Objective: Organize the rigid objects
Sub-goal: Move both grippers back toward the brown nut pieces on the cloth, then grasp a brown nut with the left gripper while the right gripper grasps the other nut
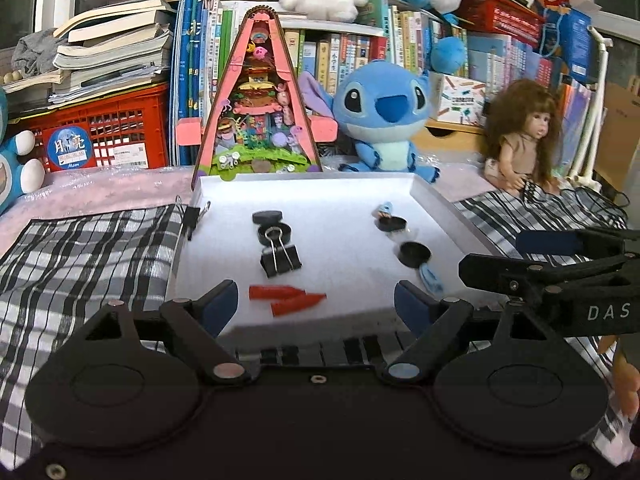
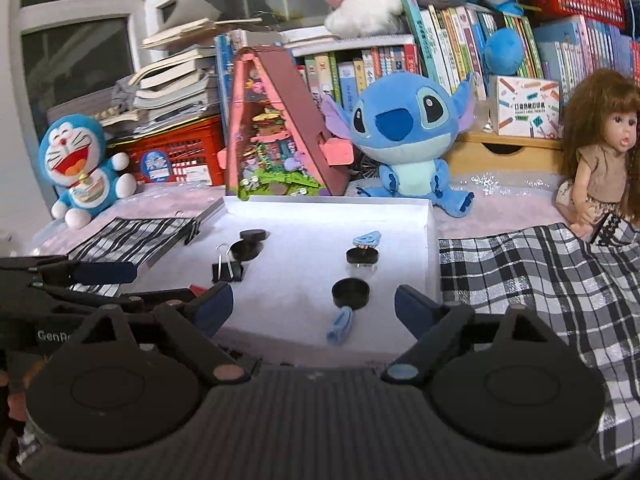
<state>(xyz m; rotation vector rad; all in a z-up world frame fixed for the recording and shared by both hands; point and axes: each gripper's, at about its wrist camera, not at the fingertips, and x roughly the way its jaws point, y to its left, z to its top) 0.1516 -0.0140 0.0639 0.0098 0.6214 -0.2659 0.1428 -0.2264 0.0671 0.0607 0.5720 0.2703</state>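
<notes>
- Both tools sit at the near edge of the white tray (image 1: 432, 196), side by side, aimed into it and tipped down.
- Left gripper (image 1: 316, 304): jaws wide, nothing between them, pads touching nothing.
- Right gripper (image 2: 314, 304): jaws wide too and empty; from the left view it shows as a black arm at far right.
- No earlier picture here, so only the present stance is given.
- Red pieces (image 1: 286, 298): two pointed bits, touching, lying right in front of the left gripper between its fingertips' line, long axis running across the jaws' gap, left to right, not along the pointing line.
- Light blue piece (image 2: 340, 324): just ahead of the right gripper, long axis running mostly away from it, slightly tilted; touches or nearly touches the black round cap (image 2: 351, 293) behind it, cannot tell which.
- Binder clip (image 1: 280, 258): beyond the red pieces, its wire handle lying over a black ring (image 1: 274, 233); another black disc (image 1: 267, 217) just behind.
- Far right: another black cap (image 1: 392, 223) with a small blue item (image 1: 385, 210) at it.
- Judgement: left hand is nearer the red pieces, right hand nearer the blue one; red pieces may need a wrist roll to pinch across the short side.
- Risk: the blue piece sits close to the cap, so a finger could nudge the cap.
</notes>
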